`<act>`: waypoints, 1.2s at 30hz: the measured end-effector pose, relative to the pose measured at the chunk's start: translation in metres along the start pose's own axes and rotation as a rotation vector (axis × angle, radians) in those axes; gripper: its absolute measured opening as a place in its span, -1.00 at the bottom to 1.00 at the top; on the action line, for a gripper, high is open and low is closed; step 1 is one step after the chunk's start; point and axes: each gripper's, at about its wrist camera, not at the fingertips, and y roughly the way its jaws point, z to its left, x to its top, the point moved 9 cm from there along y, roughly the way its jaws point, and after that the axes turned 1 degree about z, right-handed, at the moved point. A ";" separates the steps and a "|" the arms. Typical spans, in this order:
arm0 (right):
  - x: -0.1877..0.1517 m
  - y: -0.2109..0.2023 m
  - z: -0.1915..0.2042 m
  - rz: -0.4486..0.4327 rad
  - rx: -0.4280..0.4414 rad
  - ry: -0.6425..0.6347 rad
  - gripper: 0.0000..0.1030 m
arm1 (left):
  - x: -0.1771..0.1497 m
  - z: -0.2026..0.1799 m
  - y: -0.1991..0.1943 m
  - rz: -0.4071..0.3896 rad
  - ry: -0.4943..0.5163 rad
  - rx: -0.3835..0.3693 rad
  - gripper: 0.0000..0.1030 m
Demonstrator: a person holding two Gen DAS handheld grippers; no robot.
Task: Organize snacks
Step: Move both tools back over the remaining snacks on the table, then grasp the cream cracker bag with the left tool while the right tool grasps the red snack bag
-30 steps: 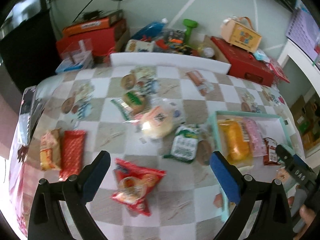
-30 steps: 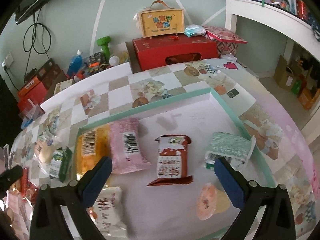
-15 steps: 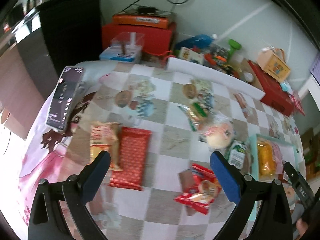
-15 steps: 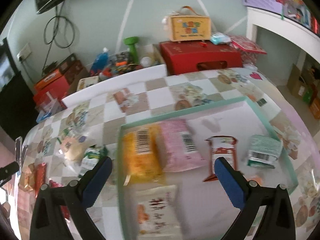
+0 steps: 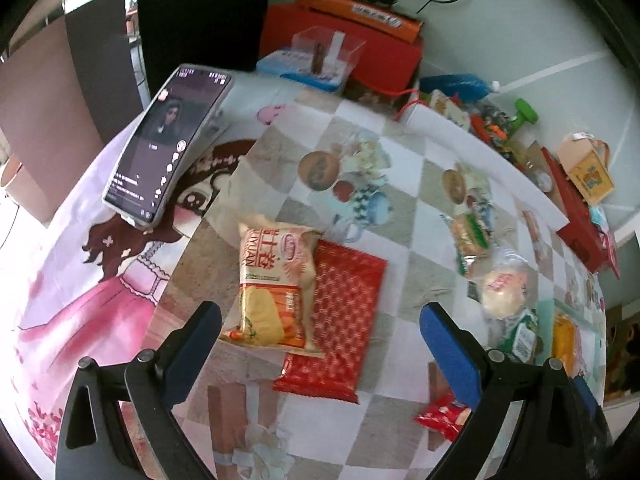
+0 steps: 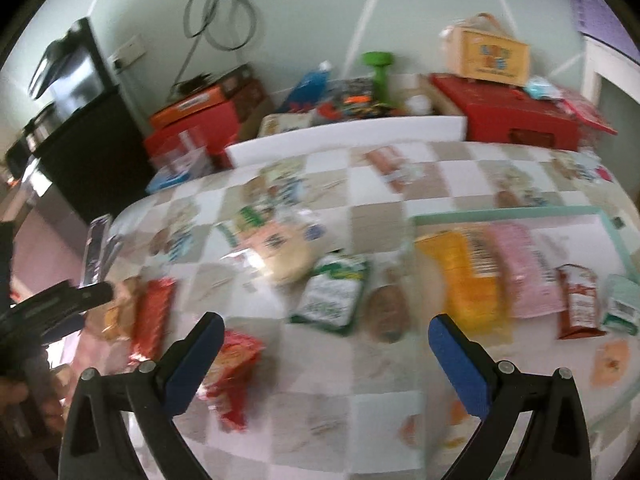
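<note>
Left gripper (image 5: 320, 344): wide apart, empty, above yellow-orange plastic snack packet (image 5: 276, 284) overlapping red patterned foil packet (image 5: 340, 316), left of teal-rimmed tray (image 6: 616, 236). Advisable: straddle upper packet only, pinch mid-body. Right gripper (image 6: 326, 354): wide apart, empty.

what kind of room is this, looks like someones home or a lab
Most likely a lived-in home room: a table under a checked cartoon tablecloth, a phone propped up playing video, and gift boxes and clutter piled along the wall.

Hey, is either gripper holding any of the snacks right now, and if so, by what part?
Nothing is held. The left gripper is open above the orange snack pack; the right gripper is open and empty.
</note>
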 end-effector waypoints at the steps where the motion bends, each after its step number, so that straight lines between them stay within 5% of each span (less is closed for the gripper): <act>1: -0.002 0.001 0.005 0.006 0.008 -0.008 1.00 | 0.000 0.001 0.003 0.006 -0.003 0.001 0.87; 12: -0.035 0.041 0.051 0.118 0.050 -0.104 1.00 | 0.002 0.014 0.034 0.050 -0.027 0.023 0.58; 15: -0.042 0.051 0.053 0.145 0.046 -0.111 1.00 | 0.001 0.018 0.042 0.066 -0.033 0.033 0.35; 21: -0.046 0.062 0.049 0.168 0.023 -0.104 1.00 | 0.000 0.011 0.052 0.080 -0.028 0.024 0.33; 24: -0.047 0.065 0.048 0.172 0.022 -0.100 1.00 | -0.004 0.003 0.054 0.087 0.001 0.022 -0.02; 36: -0.049 0.071 0.042 0.176 0.007 -0.079 1.00 | -0.010 -0.020 0.056 0.110 0.027 -0.019 -0.09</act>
